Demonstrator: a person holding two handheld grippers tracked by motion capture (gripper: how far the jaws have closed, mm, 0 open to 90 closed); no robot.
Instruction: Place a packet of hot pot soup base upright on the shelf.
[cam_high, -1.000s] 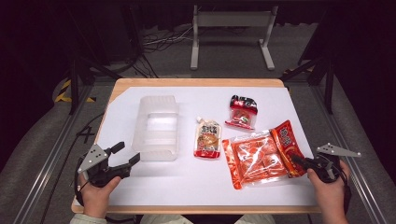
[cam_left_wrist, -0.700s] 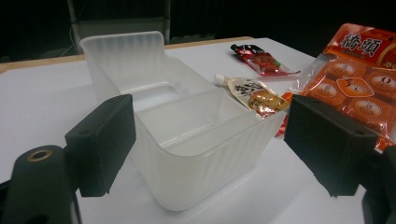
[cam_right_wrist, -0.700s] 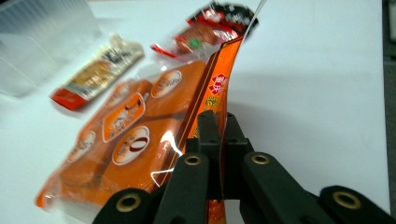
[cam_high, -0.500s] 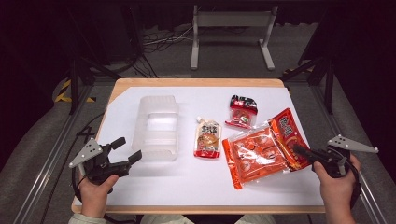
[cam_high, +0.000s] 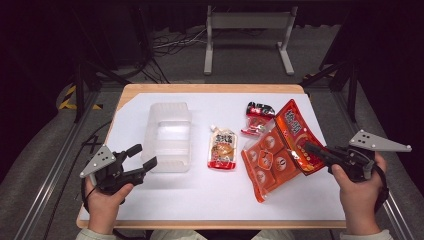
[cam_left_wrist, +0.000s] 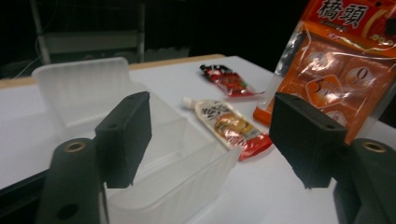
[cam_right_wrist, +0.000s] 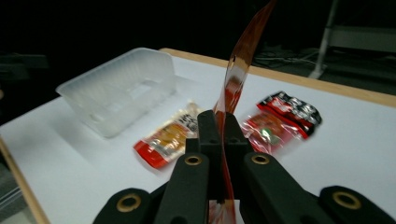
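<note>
Light, floppy and slick, by the look of it: orange multi-pack bag (cam_high: 280, 152) pinched at its right edge by the right gripper (cam_high: 314, 150), far end raised, near corner down by the counter (cam_high: 200, 192). Likely to sag and swing; best gripped on the flat sealed rim, not over the crinkly inner packets (a slip seems possible). Left gripper (cam_high: 142, 159) empty, fingers apart after just closing partway, beside the clear plastic tray (cam_high: 167, 135). Right gripper view: film edge-on between pressed fingers. High view: printed face, spouted sauce pouch (cam_high: 222, 149), small dark red packet (cam_high: 257, 117).
</note>
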